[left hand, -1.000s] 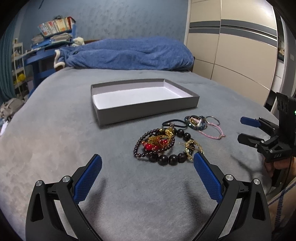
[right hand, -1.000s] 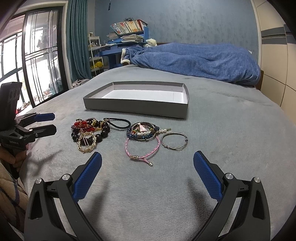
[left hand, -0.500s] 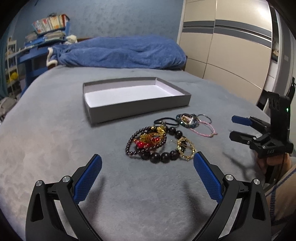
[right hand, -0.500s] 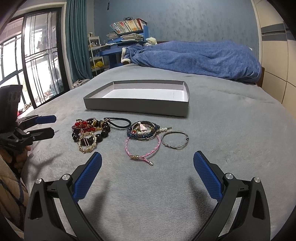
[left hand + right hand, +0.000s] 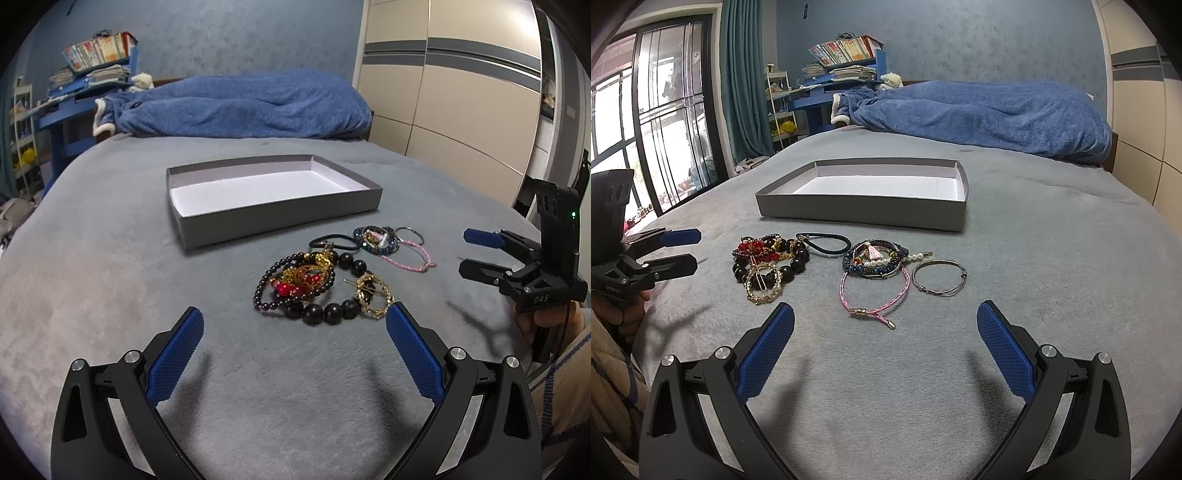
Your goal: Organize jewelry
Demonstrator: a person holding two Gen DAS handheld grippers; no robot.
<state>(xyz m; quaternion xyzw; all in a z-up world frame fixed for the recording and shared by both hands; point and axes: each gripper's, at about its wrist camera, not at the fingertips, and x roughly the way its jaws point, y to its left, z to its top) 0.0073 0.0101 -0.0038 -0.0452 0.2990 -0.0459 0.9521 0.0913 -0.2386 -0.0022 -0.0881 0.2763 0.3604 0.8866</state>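
Claws first: the left claw (image 5: 294,334) stands wide, nothing between its blue pads (image 5: 176,354), hanging over the grey bedspread (image 5: 110,295). Just ahead of it, slightly toward its right finger, lies a heap of dark beads (image 5: 325,310) tangled with red beads (image 5: 286,286) and a gold ring-shaped piece (image 5: 373,295). Further ahead and right sit a black hair tie (image 5: 332,242), a blue beaded bundle (image 5: 376,240), a pink cord (image 5: 410,260) and a thin silver bangle (image 5: 408,232).

The right claw (image 5: 885,334) is likewise spread wide and holds nothing. Closest ahead of it, between its fingers, is the pink cord (image 5: 875,295); the silver bangle (image 5: 940,277) lies just right of that, and the beaded bundle (image 5: 875,260), with a small pink tassel and pearls, touches the cord's far side. The dark-bead heap (image 5: 768,262) is off toward its left finger, the hair tie (image 5: 827,243) beyond it.

Beyond all the jewelry in both views stands a shallow grey box (image 5: 280,218), white inside, with nothing in it; no piece touches it.

Seen from the left camera, the right claw's body (image 5: 535,288) carries pale lettering that seems to read "DAS", though it is small. A green light glows on its camera mount. A blue blanket (image 5: 240,107) lies at the far end.
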